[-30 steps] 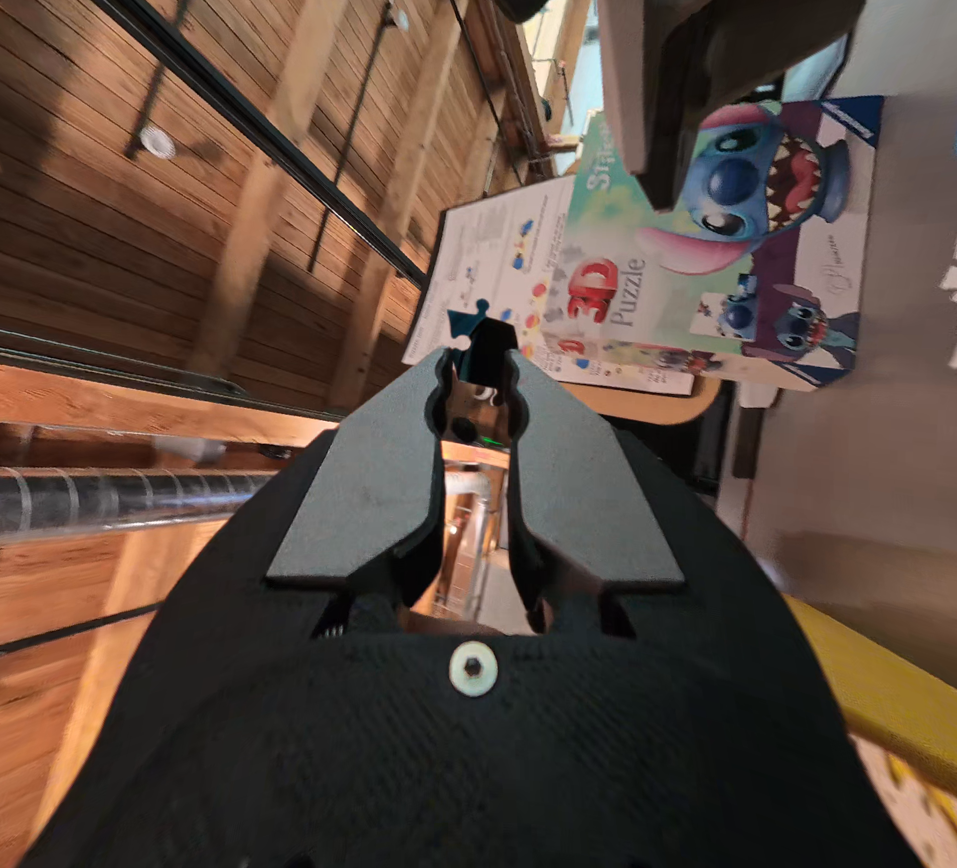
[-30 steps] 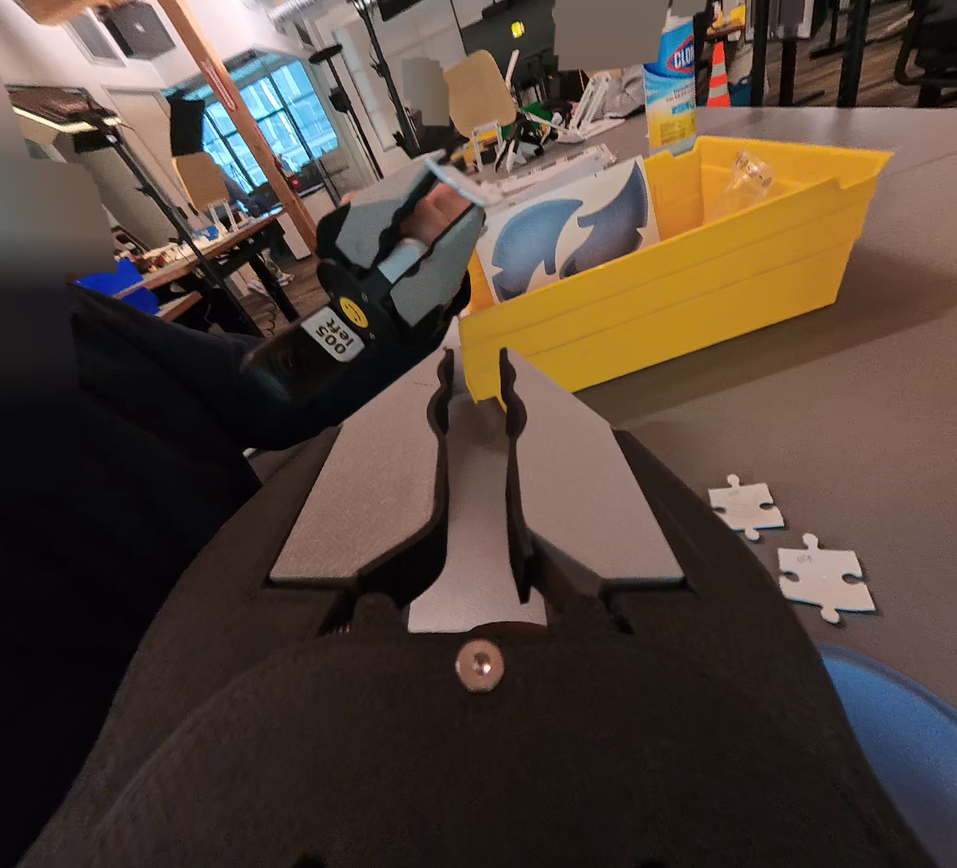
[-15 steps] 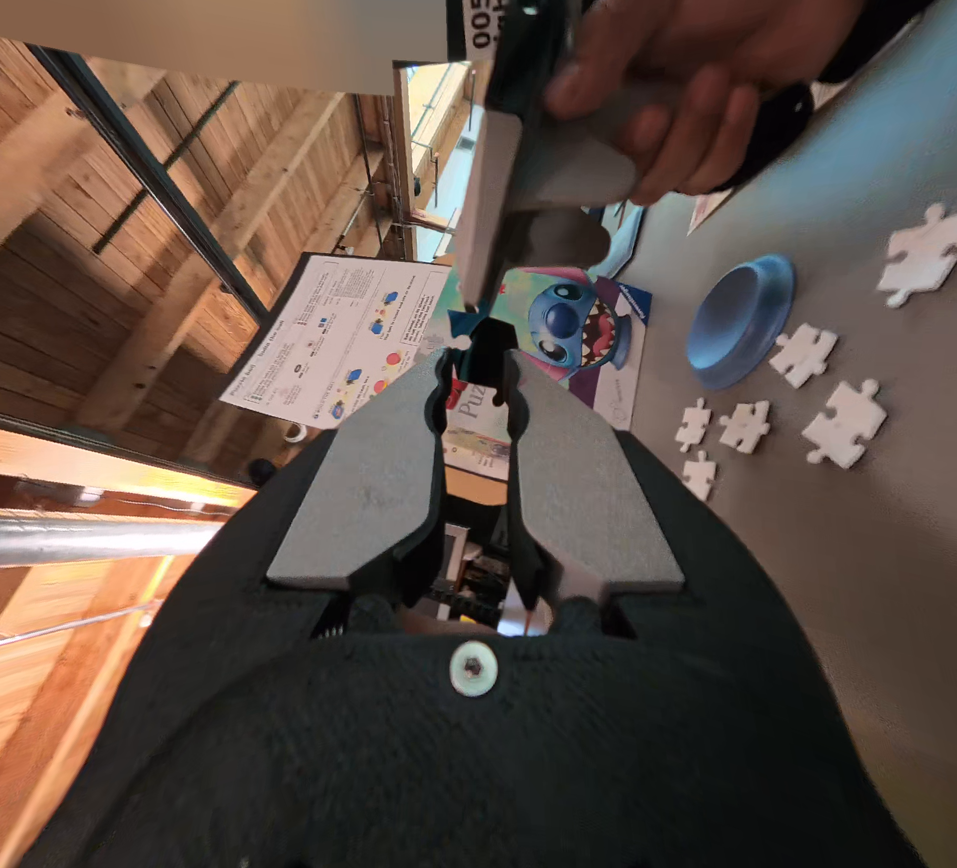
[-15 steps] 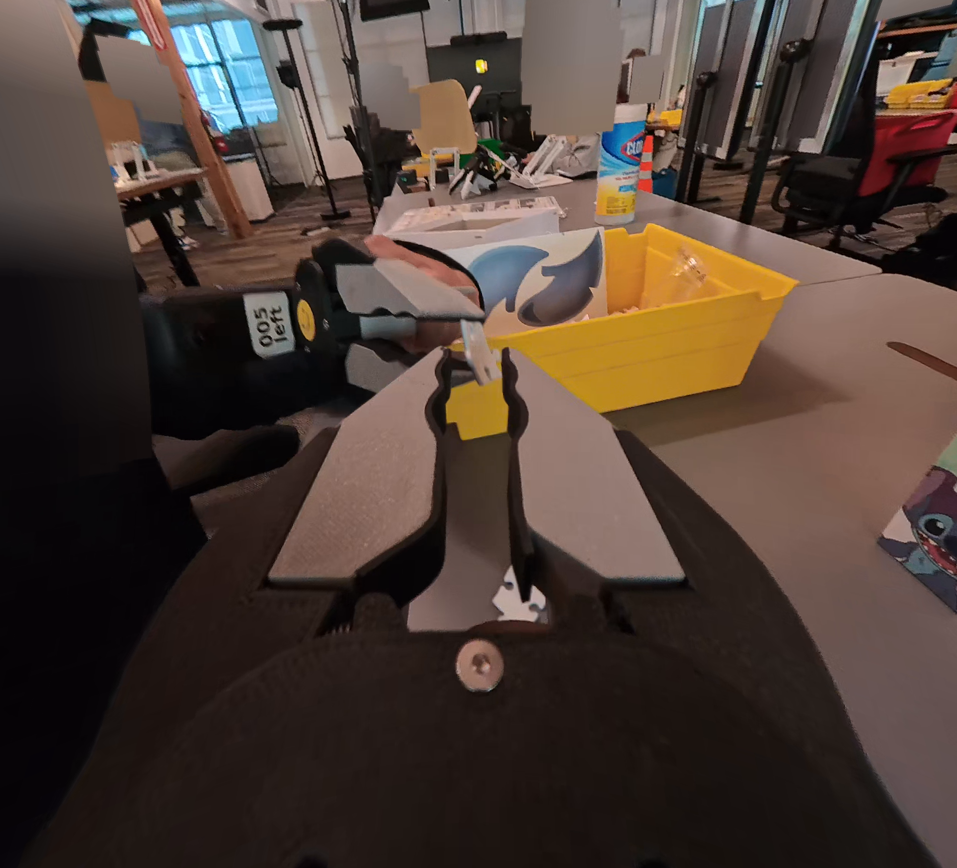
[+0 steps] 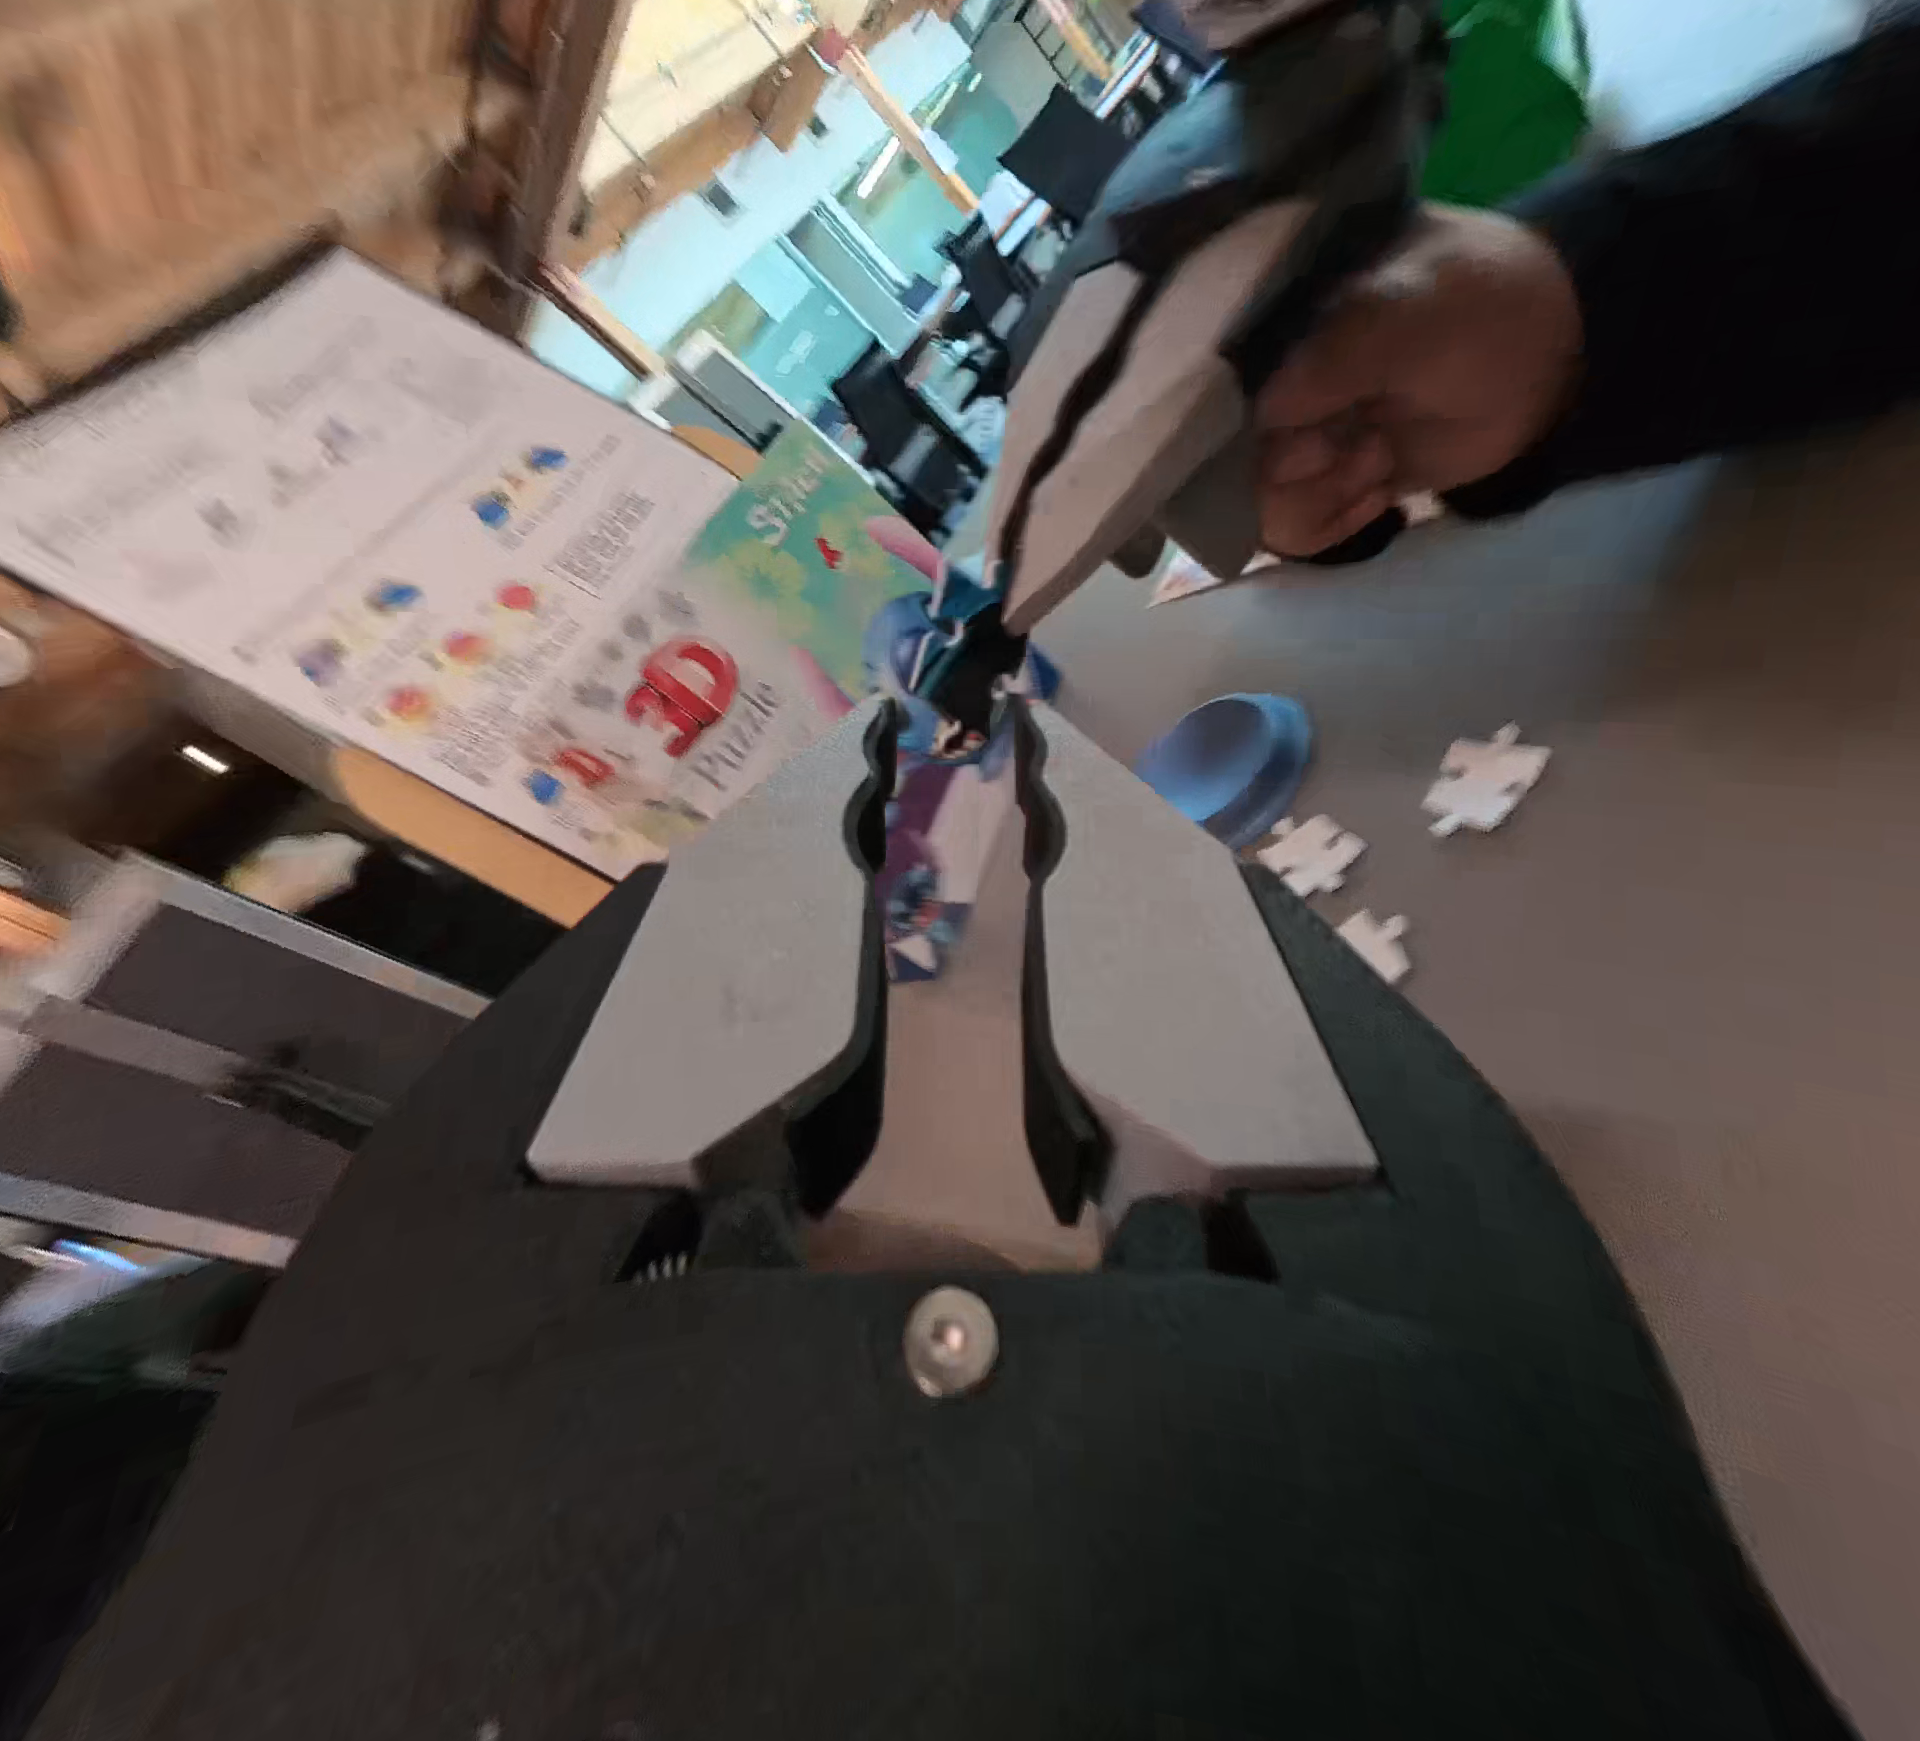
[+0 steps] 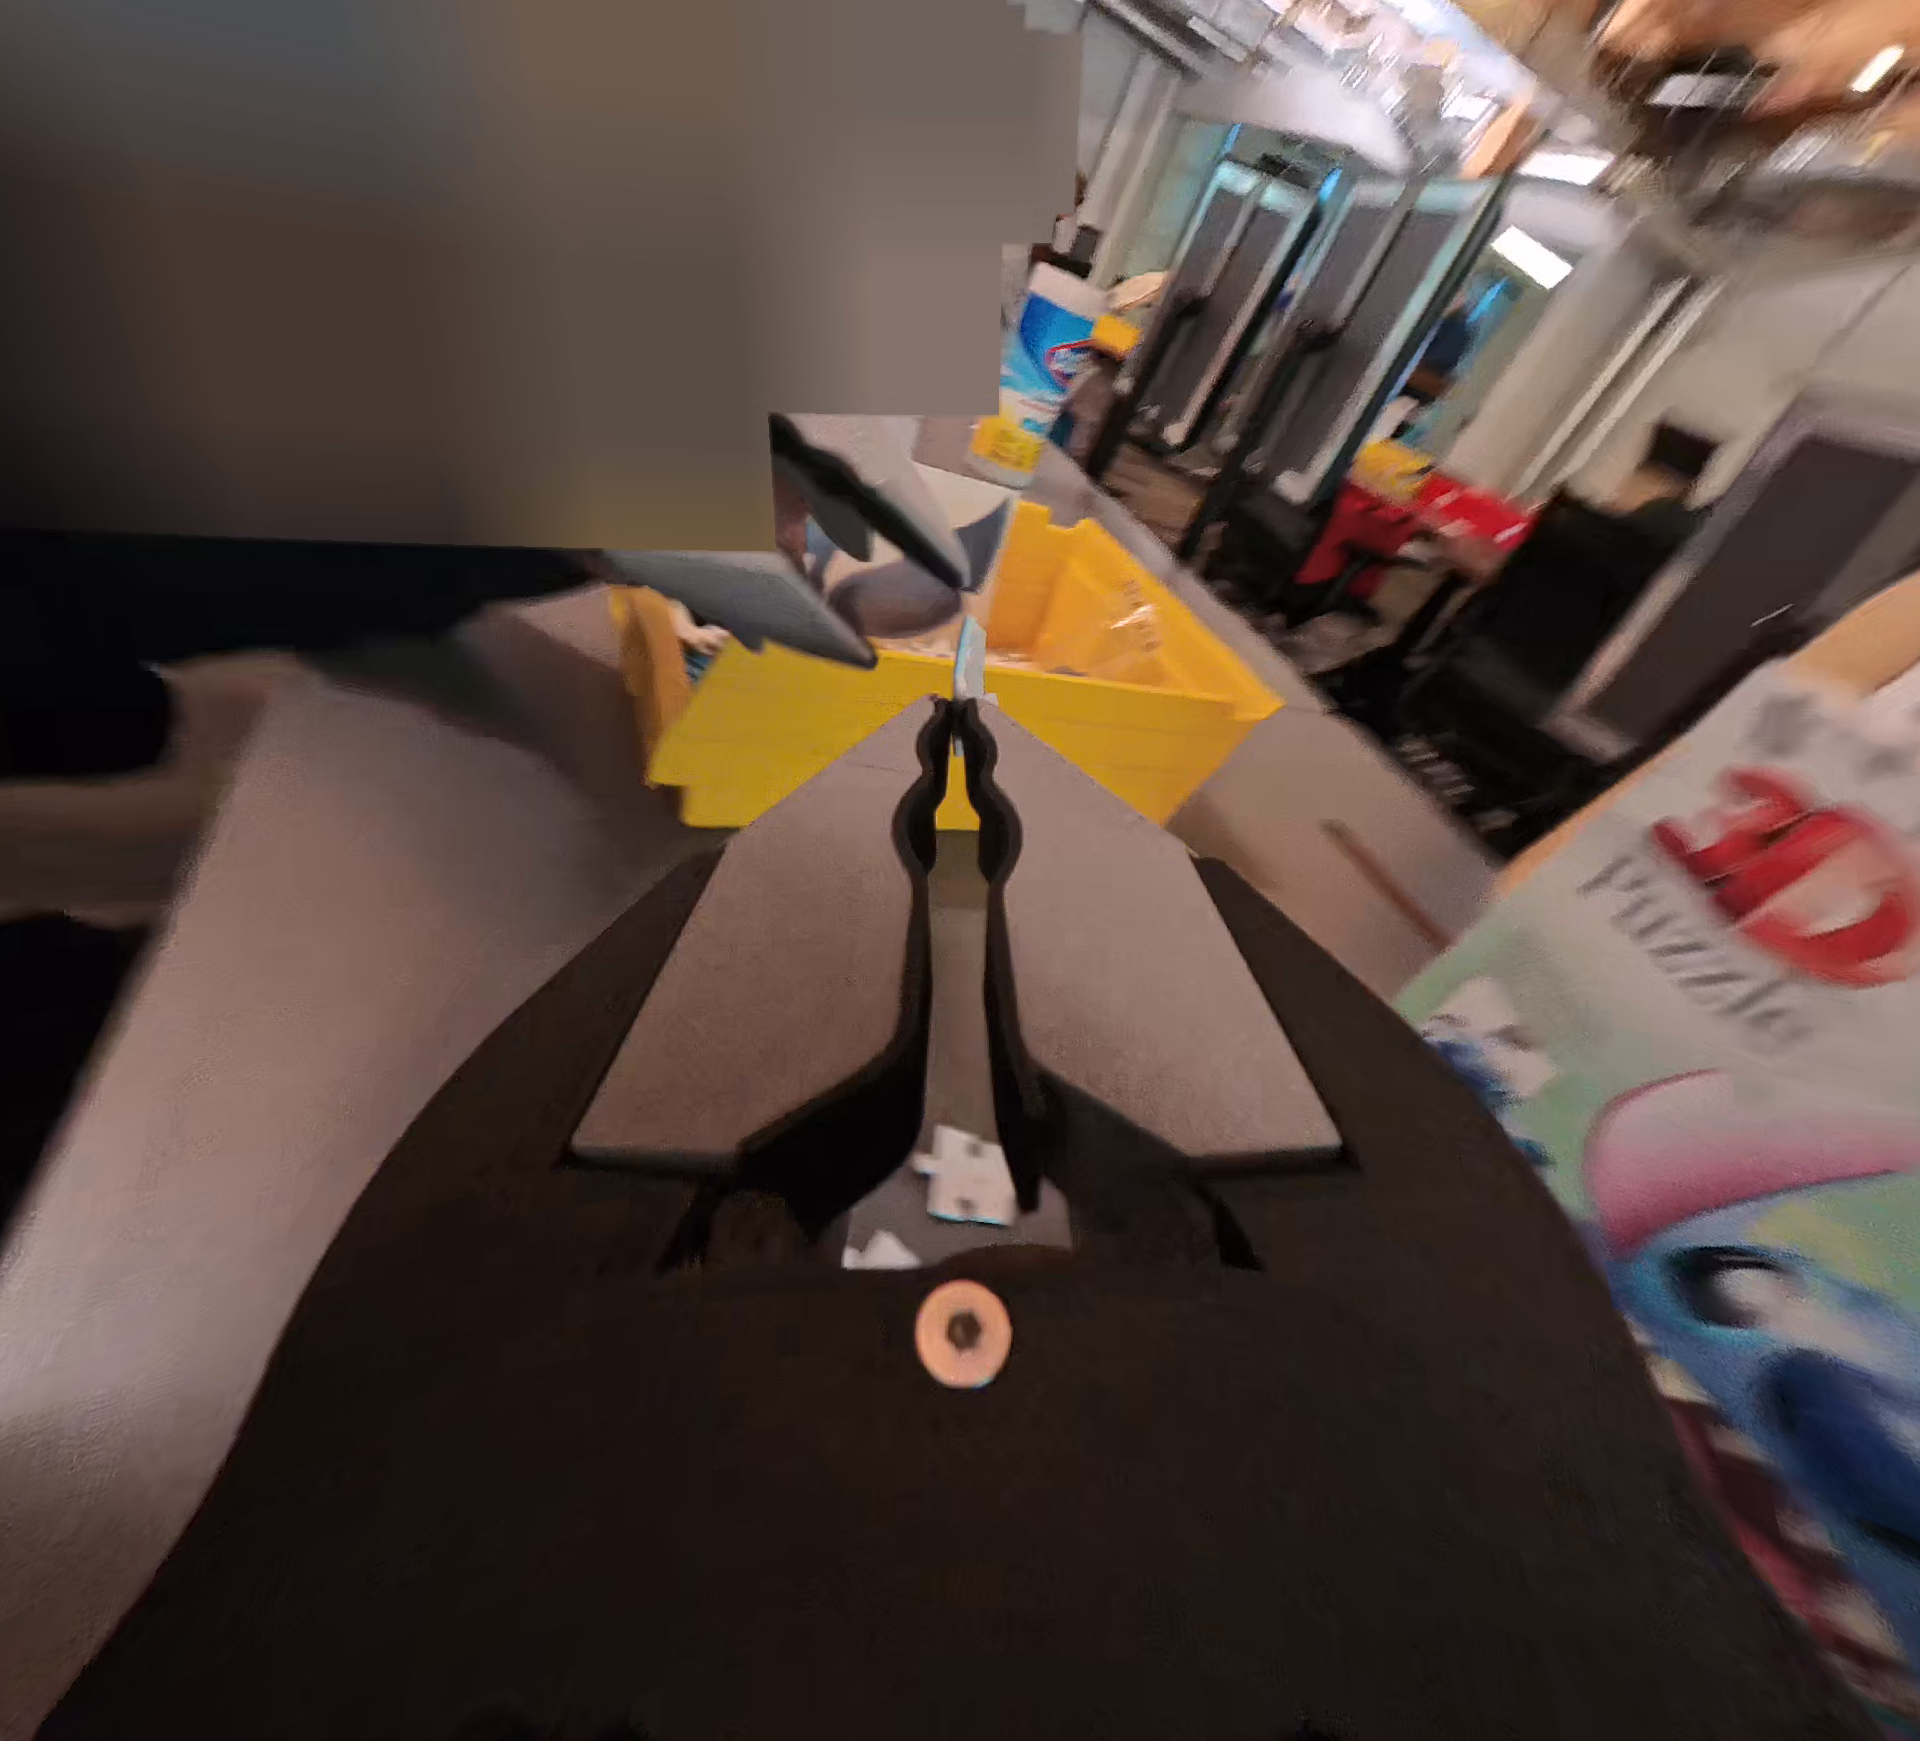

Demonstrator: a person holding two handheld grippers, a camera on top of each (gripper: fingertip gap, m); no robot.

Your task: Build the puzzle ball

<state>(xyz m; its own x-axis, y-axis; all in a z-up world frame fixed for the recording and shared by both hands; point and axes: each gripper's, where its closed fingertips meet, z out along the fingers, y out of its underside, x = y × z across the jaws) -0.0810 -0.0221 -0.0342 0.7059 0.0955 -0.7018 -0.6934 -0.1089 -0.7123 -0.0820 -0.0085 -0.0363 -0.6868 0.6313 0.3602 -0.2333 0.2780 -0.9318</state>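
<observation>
A dark blue puzzle piece point(image 5: 971, 678) sits at the tips of my left gripper point(image 5: 951, 704), whose fingers stand a narrow gap apart around it. My right gripper point(image 6: 951, 704) is shut on the same piece point(image 6: 968, 657), which is edge-on in its view. In the left wrist view the right gripper point(image 5: 1013, 621) comes down from above, held by a hand point(image 5: 1413, 403). In the right wrist view the left gripper point(image 6: 914, 616) reaches in from the left. Both hold the piece in the air above the grey table point(image 5: 1558, 964).
The puzzle box point(image 5: 717, 683) stands on the table and also shows in the right wrist view point(image 6: 1714, 1016). A blue round stand point(image 5: 1236, 756) and loose white pieces point(image 5: 1486, 777) lie beside it. A yellow bin point(image 6: 1091, 735) sits behind, with a wipes canister point(image 6: 1044, 361) beyond it.
My right gripper has closed on the piece held at my left gripper's tips. Both grippers have swung, so the box and table now fill more of the views.
</observation>
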